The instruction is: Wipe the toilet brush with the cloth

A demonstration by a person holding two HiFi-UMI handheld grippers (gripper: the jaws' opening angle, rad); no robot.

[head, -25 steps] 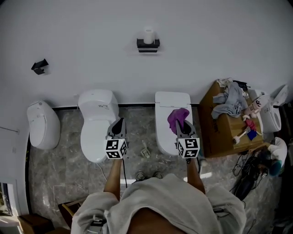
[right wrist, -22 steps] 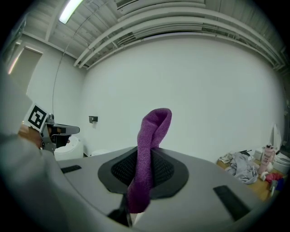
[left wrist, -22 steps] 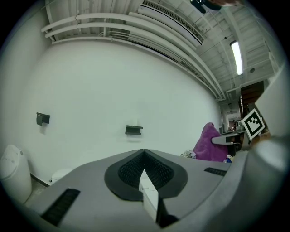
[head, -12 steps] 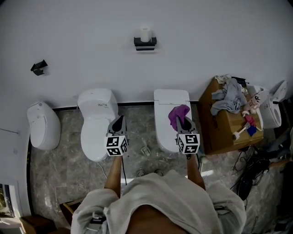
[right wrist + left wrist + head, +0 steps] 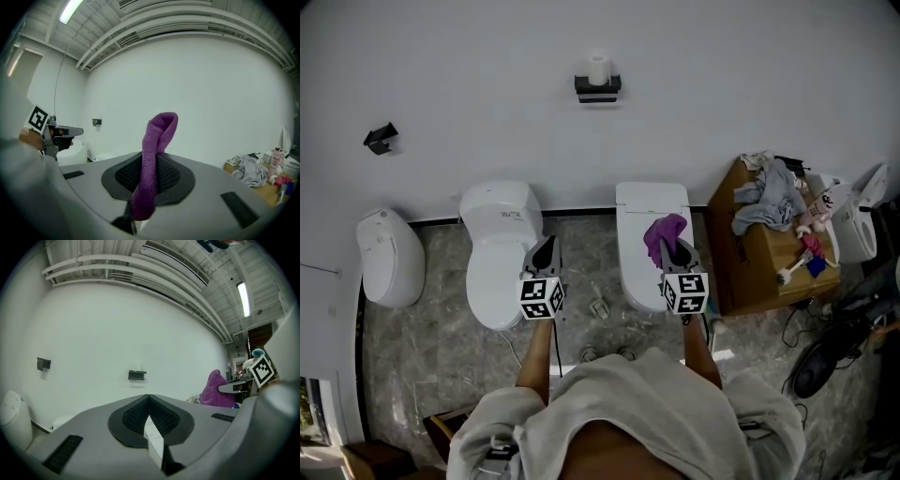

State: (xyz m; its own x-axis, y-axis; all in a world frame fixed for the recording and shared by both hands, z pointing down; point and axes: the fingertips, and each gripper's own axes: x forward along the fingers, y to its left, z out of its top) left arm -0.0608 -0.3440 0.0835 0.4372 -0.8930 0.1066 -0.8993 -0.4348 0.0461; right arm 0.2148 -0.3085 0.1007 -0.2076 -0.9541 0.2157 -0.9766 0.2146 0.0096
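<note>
Your head camera looks steeply down from high up, well back from the paper holder [image 5: 598, 86] on the white wall [image 5: 750, 75]; the holder sits near the top of its picture. The left gripper view rides low behind its own jaws and faces that holder almost level, from well back. The right gripper view faces the wall right of the holder. All three views share the wall and the purple cloth [image 5: 664, 234].

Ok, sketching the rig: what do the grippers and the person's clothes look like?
Left gripper and right gripper: grey shells, pointed tongs lined with black textured pads, each carrying a white cube of black square markers. Thin dark cable under the left. Pale top.
</note>
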